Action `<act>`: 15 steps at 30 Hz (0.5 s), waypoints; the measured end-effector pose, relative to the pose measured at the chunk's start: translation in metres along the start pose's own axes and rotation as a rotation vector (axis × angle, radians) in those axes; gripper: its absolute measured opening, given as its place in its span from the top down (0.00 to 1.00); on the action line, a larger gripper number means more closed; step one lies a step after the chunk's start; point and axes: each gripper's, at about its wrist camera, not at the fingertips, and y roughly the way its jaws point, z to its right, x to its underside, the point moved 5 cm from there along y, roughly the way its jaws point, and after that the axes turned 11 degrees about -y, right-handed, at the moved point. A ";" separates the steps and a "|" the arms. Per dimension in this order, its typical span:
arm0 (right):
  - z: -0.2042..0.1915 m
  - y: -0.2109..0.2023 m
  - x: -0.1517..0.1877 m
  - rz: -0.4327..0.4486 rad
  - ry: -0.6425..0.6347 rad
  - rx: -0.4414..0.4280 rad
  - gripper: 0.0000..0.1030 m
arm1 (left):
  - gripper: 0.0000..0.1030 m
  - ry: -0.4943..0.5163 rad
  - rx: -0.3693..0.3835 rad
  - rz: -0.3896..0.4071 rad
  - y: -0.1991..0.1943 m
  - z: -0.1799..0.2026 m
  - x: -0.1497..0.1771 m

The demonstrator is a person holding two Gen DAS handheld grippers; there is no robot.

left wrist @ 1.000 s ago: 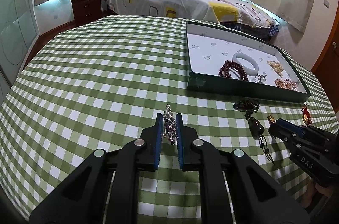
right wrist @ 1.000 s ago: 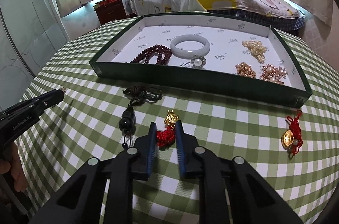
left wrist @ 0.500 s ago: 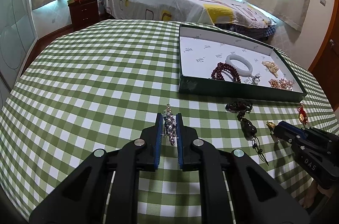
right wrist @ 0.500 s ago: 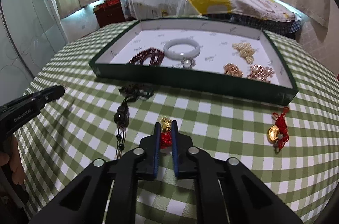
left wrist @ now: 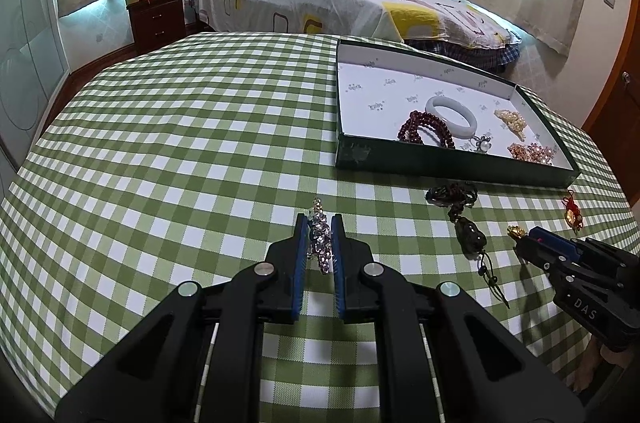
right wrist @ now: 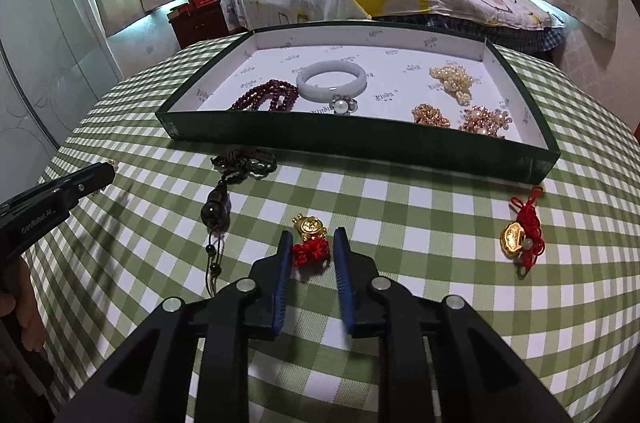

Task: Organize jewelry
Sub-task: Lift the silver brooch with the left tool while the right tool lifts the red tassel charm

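My left gripper [left wrist: 319, 239] pinches a rhinestone hair clip [left wrist: 320, 243] low in the frame's centre, above the checkered counter [left wrist: 160, 163]. My right gripper [right wrist: 310, 250] is spread around a gold charm with red knot [right wrist: 310, 241] lying on the counter. The green jewelry tray [right wrist: 360, 147] sits beyond, mid-frame, with bare cloth between.

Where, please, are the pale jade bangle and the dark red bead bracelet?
pale jade bangle [right wrist: 332, 77]: right wrist view, on its near rim.
dark red bead bracelet [right wrist: 266, 95]: right wrist view, on its coiled strands.
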 end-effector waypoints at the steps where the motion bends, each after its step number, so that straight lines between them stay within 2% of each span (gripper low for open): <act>1: 0.000 0.000 0.001 -0.001 -0.002 0.001 0.82 | 0.88 0.000 0.000 0.000 0.000 0.000 0.000; 15: 0.001 -0.011 0.002 0.029 -0.012 0.012 0.86 | 0.88 0.007 0.005 0.008 -0.002 0.003 -0.001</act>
